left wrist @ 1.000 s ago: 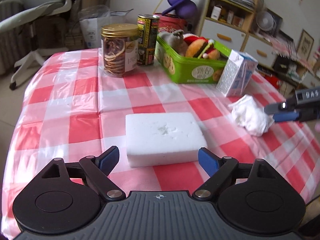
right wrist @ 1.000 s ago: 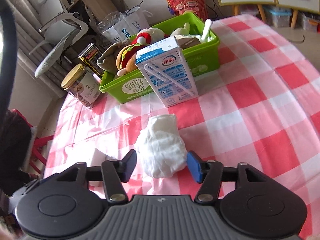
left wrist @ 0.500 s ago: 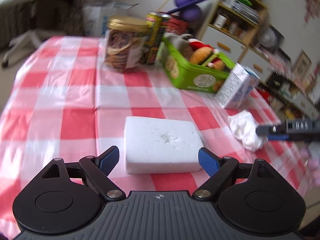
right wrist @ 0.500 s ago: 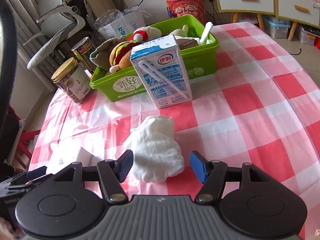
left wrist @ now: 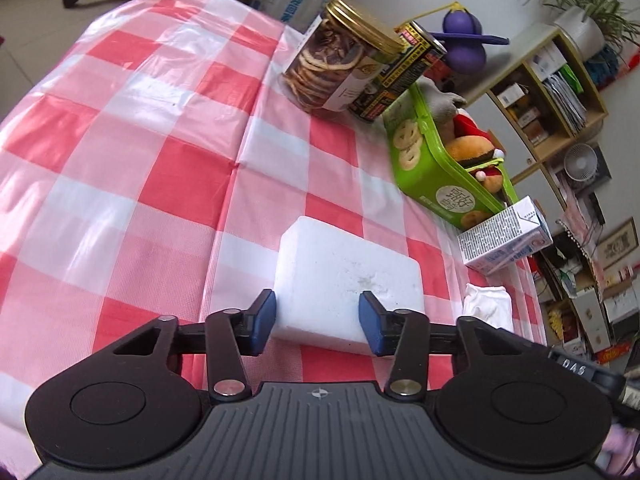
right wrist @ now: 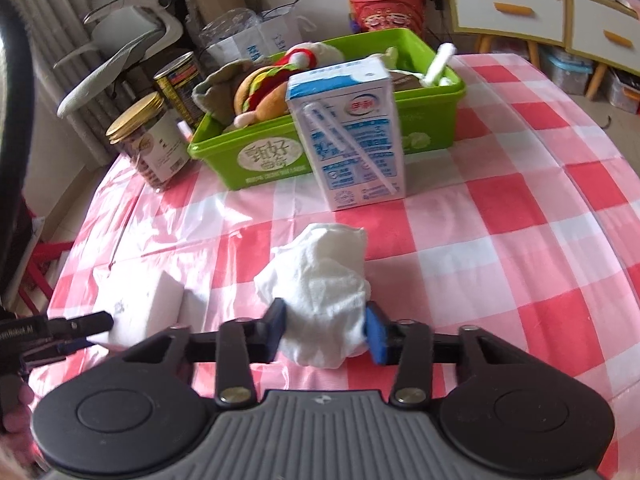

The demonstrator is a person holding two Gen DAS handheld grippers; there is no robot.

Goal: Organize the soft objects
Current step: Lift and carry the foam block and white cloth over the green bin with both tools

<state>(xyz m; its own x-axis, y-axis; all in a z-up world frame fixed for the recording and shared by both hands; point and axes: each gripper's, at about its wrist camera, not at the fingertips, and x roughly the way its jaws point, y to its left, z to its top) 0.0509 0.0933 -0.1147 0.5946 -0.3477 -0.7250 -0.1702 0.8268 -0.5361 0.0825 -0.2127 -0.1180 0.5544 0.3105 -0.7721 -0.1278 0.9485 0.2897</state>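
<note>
While jaws close, left gripper (left wrist: 316, 322) astride white foam block (left wrist: 348, 276) (one pad touching), right gripper (right wrist: 326, 334) pinching white cloth (right wrist: 320, 292).

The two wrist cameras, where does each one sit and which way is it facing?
Left wrist: on the left gripper, angled down at the white foam block, which sits between its closing jaws.
Right wrist: on the right gripper, angled down at the white cloth, jaws closing on it; the left gripper shows at the left edge.
Shared: block, cloth, milk carton, green basket, checked tablecloth.
</note>
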